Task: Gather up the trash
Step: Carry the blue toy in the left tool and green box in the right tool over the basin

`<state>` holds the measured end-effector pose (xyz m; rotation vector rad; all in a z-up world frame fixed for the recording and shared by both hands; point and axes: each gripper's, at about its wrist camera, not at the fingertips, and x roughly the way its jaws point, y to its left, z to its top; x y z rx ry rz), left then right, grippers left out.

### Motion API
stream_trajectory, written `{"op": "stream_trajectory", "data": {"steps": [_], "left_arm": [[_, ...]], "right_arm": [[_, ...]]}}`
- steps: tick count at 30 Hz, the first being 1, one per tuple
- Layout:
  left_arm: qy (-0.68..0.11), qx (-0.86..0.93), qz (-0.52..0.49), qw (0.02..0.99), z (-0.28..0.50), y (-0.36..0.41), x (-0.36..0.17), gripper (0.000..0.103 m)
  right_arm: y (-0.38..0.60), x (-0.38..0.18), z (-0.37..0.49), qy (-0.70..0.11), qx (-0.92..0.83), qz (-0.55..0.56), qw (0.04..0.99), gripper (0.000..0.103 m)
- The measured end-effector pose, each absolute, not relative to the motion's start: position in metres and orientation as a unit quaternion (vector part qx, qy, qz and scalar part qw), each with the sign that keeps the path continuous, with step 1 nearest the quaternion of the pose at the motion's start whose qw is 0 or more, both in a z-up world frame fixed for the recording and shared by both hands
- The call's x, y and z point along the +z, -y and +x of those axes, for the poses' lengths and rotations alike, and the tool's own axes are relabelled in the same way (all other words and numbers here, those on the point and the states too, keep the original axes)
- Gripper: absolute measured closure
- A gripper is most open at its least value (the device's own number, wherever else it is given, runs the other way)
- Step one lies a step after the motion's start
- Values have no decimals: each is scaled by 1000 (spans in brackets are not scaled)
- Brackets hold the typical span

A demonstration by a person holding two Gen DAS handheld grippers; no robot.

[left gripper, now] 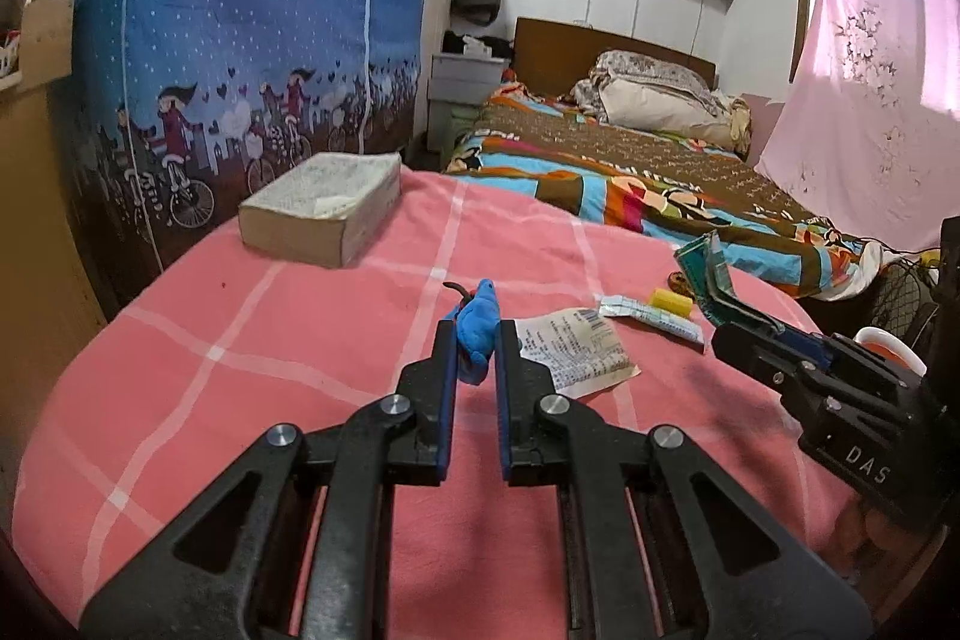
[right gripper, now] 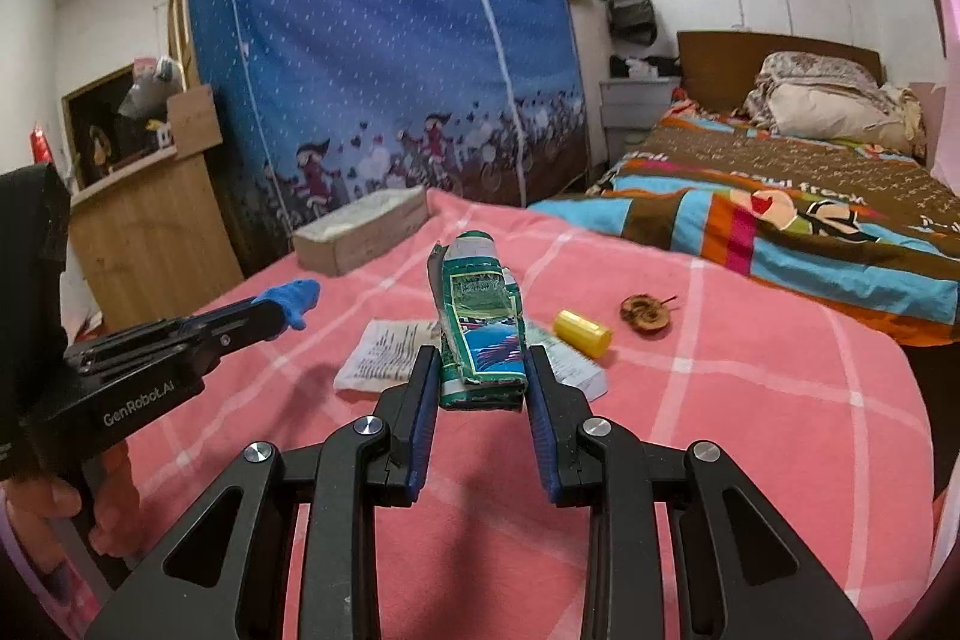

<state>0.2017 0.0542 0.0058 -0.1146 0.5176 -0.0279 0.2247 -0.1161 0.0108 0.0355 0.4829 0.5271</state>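
Two clamped: left gripper (left gripper: 474,334), "GenRobot.AI", on blue scrap (left gripper: 478,325); right gripper (right gripper: 483,358), "DAS", on green carton (right gripper: 480,322).

Left gripper (left gripper: 474,340) around blue, seemingly soft scrap (left gripper: 477,325)

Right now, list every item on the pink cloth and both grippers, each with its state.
left gripper: shut on the blue scrap
blue scrap: pinched, lifted off the cloth
right gripper: shut on the green carton
green carton: crushed, held upright
receipt: lying flat, creased
yellow cap: on its side
apple core: lying loose, browned
book: closed, lying flat
white packet: lying flat
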Motion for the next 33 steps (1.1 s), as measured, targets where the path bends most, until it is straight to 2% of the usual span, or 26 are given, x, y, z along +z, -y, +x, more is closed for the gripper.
{"op": "stream_trajectory", "data": {"steps": [13, 28, 33], "left_arm": [[-156, -10, -77, 985, 170, -50, 22, 88], [-47, -46, -27, 998, 125, -7, 37, 88], [-33, -73, -32, 996, 114, 11, 46, 88]], "right_arm": [[126, 24, 193, -140, 250, 18, 958, 77], [170, 49, 158, -58, 224, 30, 972, 77], [186, 54, 143, -34, 209, 30, 977, 77]]}}
